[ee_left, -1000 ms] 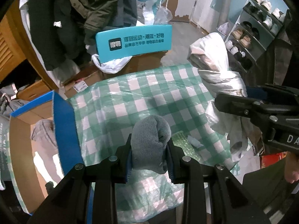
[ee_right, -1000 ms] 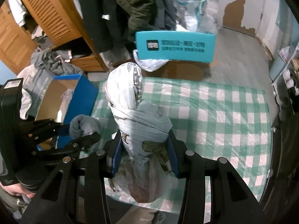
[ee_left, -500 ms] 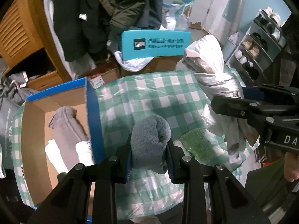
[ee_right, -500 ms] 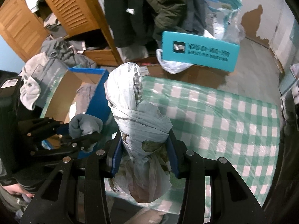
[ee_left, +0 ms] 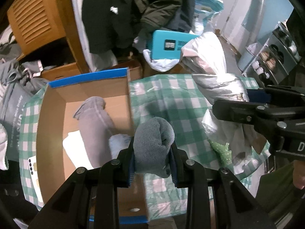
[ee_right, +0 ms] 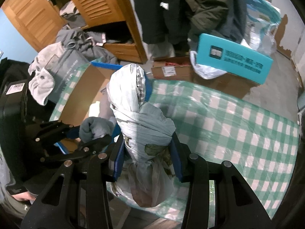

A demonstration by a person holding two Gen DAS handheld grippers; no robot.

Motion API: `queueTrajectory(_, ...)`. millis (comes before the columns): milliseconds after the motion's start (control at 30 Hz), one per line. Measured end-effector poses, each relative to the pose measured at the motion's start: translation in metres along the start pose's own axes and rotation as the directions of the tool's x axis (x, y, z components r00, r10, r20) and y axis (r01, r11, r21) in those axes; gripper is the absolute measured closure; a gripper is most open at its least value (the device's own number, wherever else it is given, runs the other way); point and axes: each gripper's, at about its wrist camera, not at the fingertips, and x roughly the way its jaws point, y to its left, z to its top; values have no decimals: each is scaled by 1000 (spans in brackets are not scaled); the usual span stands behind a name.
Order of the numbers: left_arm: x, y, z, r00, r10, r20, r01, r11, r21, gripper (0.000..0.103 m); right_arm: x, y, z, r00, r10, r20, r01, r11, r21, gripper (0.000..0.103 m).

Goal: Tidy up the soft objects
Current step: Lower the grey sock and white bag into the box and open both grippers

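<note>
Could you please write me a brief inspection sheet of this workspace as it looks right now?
Surface: green checked cloth.
Job's things: cardboard box holds a grey garment; rolled grey sock; knotted white plastic bundle.
Clutter: green patch on the cloth.
Grippers: left gripper shut on the sock; right gripper shut on the bundle.
Cables: nothing seen.
Surroundings: teal box, wooden wardrobe, hanging coats, shoe rack.

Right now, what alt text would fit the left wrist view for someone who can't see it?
The left gripper grips a rolled grey sock beside an open cardboard box holding a grey cloth. At right, the right gripper grips a white bundle above a green checked cloth.
</note>
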Motion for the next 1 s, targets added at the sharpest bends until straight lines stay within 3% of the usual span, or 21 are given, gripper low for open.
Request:
queueTrajectory(867,27,108,-33,992,100,-78,-113,977,-182,72,96,100,37,990,68,-126,-80,993,-88,60)
queueTrajectory(1000,32,117,-36,990,99,-97,-118,970,-213,66,106,106,38,987,80,-138,-94,991,-95,60)
